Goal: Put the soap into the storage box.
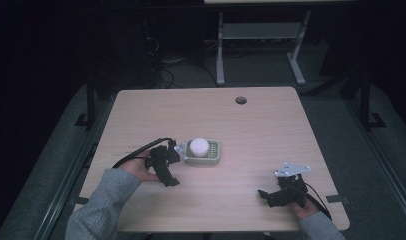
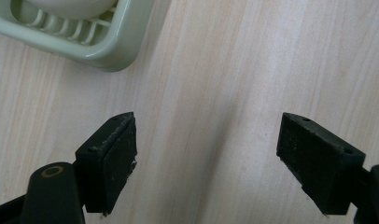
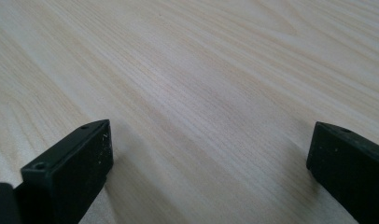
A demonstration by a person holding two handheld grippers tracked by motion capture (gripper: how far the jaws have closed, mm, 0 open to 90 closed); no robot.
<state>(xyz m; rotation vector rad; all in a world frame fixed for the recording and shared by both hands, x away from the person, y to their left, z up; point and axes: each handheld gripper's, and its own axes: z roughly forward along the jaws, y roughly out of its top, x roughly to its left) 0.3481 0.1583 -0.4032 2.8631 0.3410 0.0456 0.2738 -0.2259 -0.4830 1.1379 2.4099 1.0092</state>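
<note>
Left gripper (image 1: 167,167), jaws wide apart, sits just left of the green soap dish (image 1: 214,156) holding the white soap (image 1: 199,146) mid-table, way closer than the equally spread right gripper (image 1: 271,196).

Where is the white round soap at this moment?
In the high view, the white soap lies in the green soap dish near the table's middle, just right of the left gripper, whose jaws stand open.
</note>
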